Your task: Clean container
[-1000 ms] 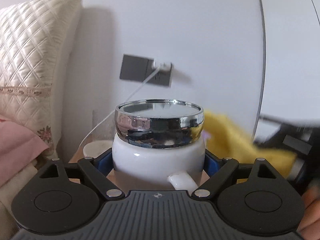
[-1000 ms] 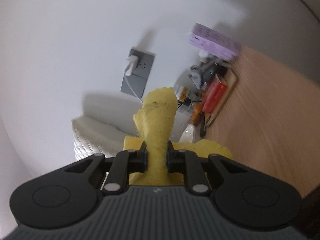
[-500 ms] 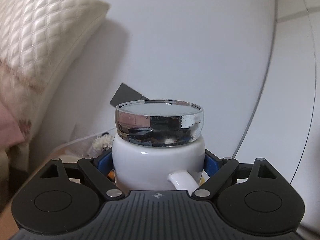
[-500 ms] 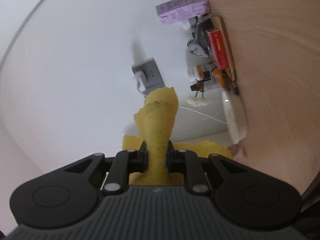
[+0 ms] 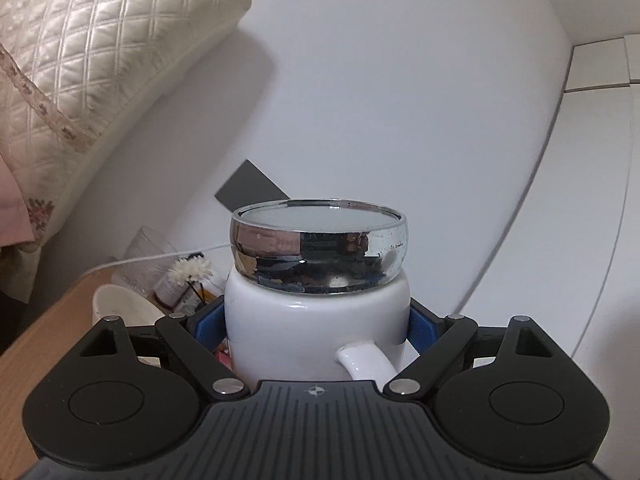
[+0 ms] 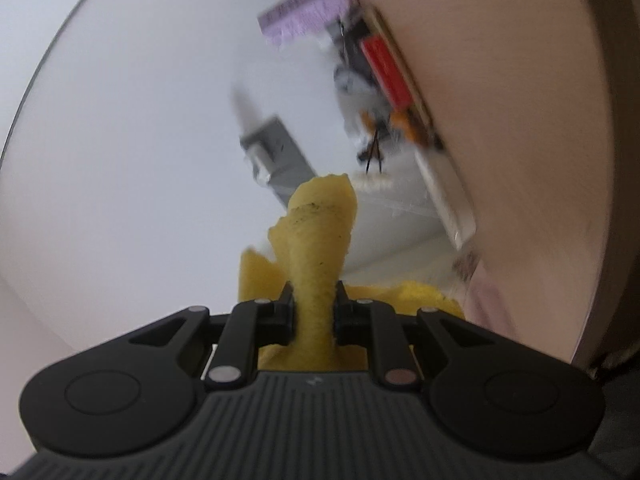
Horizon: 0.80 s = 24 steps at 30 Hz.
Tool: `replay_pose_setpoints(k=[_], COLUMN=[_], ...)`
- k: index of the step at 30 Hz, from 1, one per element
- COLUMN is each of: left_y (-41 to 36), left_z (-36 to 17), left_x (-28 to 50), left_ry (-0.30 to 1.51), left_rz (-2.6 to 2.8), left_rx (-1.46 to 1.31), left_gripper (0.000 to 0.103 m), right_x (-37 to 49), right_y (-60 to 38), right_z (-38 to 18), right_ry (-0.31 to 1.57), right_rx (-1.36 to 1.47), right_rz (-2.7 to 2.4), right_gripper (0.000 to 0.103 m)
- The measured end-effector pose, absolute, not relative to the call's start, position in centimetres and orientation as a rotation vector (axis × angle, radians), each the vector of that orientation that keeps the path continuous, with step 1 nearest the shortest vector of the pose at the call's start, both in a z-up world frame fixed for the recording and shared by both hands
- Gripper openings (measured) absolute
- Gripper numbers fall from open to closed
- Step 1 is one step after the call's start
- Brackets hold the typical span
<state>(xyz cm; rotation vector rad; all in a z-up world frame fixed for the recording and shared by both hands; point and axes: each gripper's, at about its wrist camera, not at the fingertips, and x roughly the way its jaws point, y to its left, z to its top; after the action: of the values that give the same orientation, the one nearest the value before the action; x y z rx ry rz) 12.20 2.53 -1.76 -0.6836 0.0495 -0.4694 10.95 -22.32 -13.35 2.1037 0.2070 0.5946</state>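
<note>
In the left wrist view my left gripper (image 5: 316, 324) is shut on a white ceramic mug (image 5: 316, 320) with a shiny chrome lid (image 5: 318, 244). The mug stands upright between the blue-padded fingers (image 5: 208, 320), held in the air with its handle toward the camera. In the right wrist view my right gripper (image 6: 314, 304) is shut on a yellow cloth (image 6: 318, 248), which sticks up past the fingertips and bunches below them. The cloth has dark specks near its top. The mug does not show in the right wrist view.
A wooden bedside table (image 5: 52, 320) carries a white bowl (image 5: 120, 308), a glass (image 5: 148, 256) and a small bottle with a white flower (image 5: 188, 272). A quilted pillow (image 5: 80, 60) is upper left. A grey wall socket (image 5: 248, 188), a purple box (image 6: 308, 12) and a red box (image 6: 386, 68) show too.
The left gripper has tilted with the mug, so the table and bowl come back into view. The right view has rolled further and is blurred; the cloth stays clamped.
</note>
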Motion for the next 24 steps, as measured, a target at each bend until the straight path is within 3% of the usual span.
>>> replay_pose_setpoints(k=[24], left_y=[0.2], left_z=[-0.7], left_x=[12.7], left_ry=[0.156], left_rz=[-0.453], left_rx=[-0.662], left_gripper=[0.09], right_x=[11.0], right_y=[-23.2], right_z=[-14.6], right_ry=[0.174], right_rx=[2.137], right_rz=[0.636], right_gripper=[0.018])
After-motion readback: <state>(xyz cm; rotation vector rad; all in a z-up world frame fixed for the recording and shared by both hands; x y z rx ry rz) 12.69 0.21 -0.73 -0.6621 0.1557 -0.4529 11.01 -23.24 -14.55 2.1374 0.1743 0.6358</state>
